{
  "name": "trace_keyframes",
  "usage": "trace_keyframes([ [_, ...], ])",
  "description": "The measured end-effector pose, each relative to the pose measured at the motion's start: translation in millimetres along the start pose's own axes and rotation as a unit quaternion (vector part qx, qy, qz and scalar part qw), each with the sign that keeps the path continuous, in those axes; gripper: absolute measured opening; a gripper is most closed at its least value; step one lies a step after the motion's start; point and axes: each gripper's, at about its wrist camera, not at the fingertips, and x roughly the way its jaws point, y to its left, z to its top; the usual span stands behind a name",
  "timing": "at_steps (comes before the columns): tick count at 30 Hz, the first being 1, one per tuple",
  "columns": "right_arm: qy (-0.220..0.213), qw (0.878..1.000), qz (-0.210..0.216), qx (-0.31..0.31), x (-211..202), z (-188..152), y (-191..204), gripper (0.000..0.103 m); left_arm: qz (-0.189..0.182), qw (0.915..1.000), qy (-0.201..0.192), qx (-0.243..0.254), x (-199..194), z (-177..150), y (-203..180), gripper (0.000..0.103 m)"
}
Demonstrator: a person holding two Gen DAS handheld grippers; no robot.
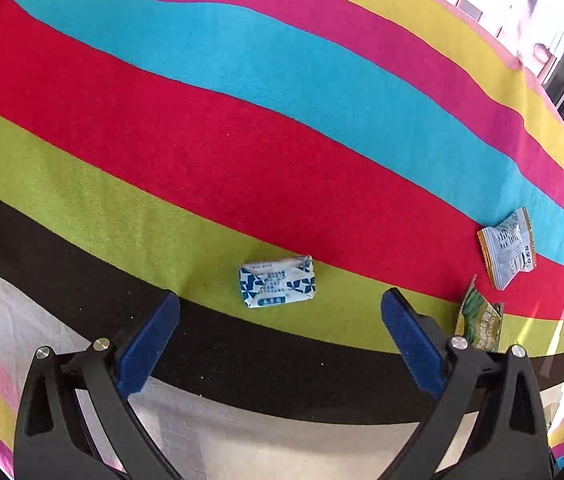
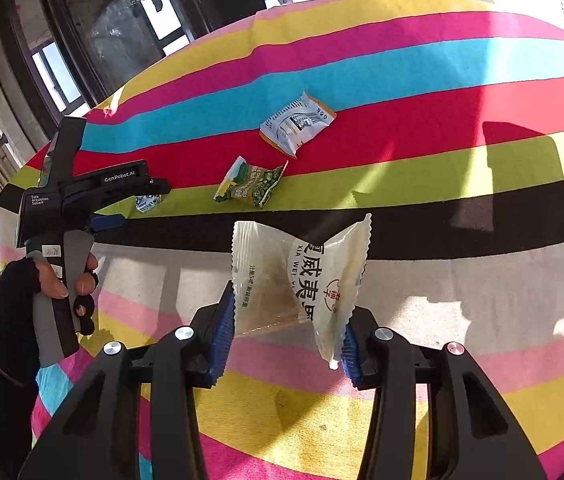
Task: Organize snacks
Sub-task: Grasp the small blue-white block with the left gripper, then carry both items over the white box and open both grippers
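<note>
Right tool (image 2: 284,330) clamped on a translucent white snack packet (image 2: 302,276); left tool (image 1: 280,320) spread wide over a small blue-and-white packet (image 1: 277,281).

Seen from the right wrist: held packet upright between the blue pads, crumpled, zigzag-edged, printed with black characters and a red round mark, raised above the striped tablecloth (image 2: 422,92). Beyond it, on the lime stripe, a green pea packet (image 2: 252,184); farther off, on the red stripe, a white packet with orange edges (image 2: 298,124). At far left, a gloved hand (image 2: 62,280) gripping the left tool's handle. Seen from the left wrist: blue-and-white packet flat on the lime stripe, just ahead of the gaping jaws, touching neither pad; pea packet just beside the right-hand finger (image 1: 410,344).
</note>
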Motion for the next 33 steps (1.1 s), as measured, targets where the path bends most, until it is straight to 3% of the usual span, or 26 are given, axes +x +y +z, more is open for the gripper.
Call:
trace_keyframes([
  [5, -0.006, 1.000, 0.007, 0.003, -3, -1, -2, 0.046, 0.051, 0.9977, -0.028, -0.035, 1, -5, -14, 0.094],
  [6, -0.006, 1.000, 0.008, 0.003, -3, -2, -2, 0.046, 0.060, 0.9969, -0.031, -0.040, 1, -3, -14, 0.089],
  [8, -0.005, 1.000, 0.008, 0.002, -3, -2, -1, 0.046, 0.078, 0.9955, -0.038, -0.038, 1, -1, -15, 0.064],
  [9, -0.004, 1.000, 0.008, 0.001, -3, -2, -1, 0.046, 0.077, 0.9956, -0.041, -0.035, -1, -1, -14, 0.034],
  [14, -0.004, 1.000, 0.009, 0.003, -4, -2, -2, 0.046, -0.001, 0.9980, -0.049, -0.040, -23, -27, 3, 0.035],
  [23, -0.006, 1.000, 0.011, 0.002, -5, -2, -2, 0.046, -0.110, 0.9883, -0.097, -0.040, -112, -138, 38, 0.035],
  [27, -0.010, 1.000, 0.016, 0.003, -6, -3, -3, 0.046, -0.163, 0.9773, -0.126, -0.047, -123, -144, 35, 0.035],
  [33, -0.008, 1.000, 0.026, 0.006, -5, -3, -5, 0.046, -0.171, 0.9773, -0.123, -0.022, -115, -139, 18, 0.035],
])
